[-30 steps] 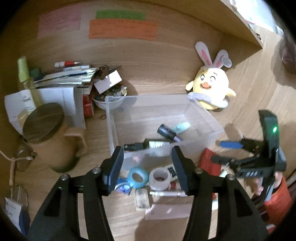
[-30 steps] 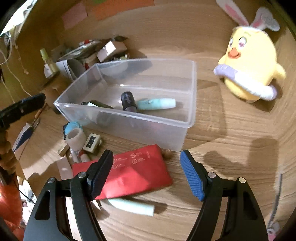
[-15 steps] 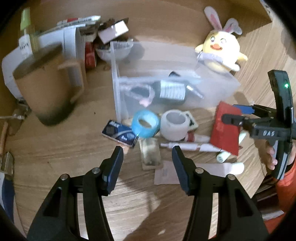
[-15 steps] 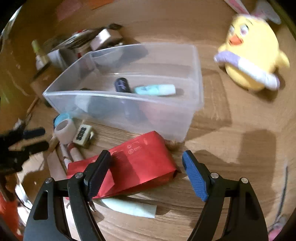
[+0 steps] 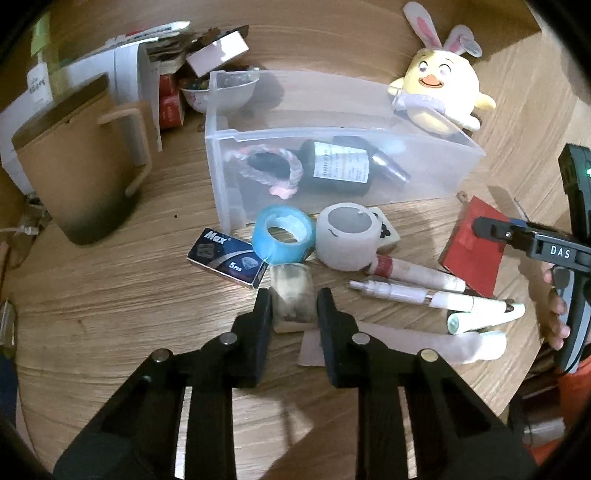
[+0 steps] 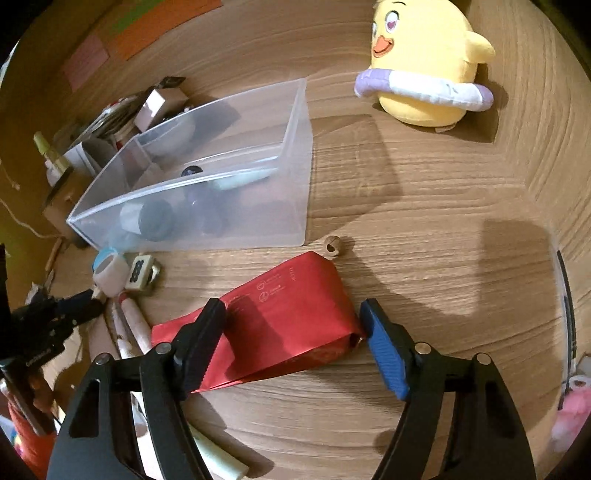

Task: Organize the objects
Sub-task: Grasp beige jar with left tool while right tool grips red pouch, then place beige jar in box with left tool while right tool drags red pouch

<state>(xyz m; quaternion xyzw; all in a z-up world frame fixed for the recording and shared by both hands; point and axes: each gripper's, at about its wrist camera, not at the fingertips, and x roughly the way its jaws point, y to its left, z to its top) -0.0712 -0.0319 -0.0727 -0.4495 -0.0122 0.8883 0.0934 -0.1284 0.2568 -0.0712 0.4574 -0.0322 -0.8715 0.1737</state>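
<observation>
L gripper [image 5: 293,308] fingers narrowed on grubby eraser block [image 5: 291,295]; R gripper [image 6: 293,332] wide, straddling red packet [image 6: 280,321]. Pickup step; next: lift into clear bin [image 5: 436,173].

Place: you are working at a home desk nook, a wood-grain surface [image 6: 424,206] closed in by matching wooden walls.
Wall signs: pink, green and orange paper notes [image 6: 122,33] stuck on the back wall above you.
Personal touches: a yellow plush chick [image 5: 439,94] with bunny ears near the back right corner; a tan lidded mug [image 5: 77,162] toward your left edge.
Desk clutter: tape rolls [image 5: 284,234], pens [image 5: 424,291], a small Max box [image 5: 227,256] and a clear plastic bin [image 5: 332,162] mid-surface; stacked papers and boxes [image 5: 129,62] in the back left corner.
</observation>
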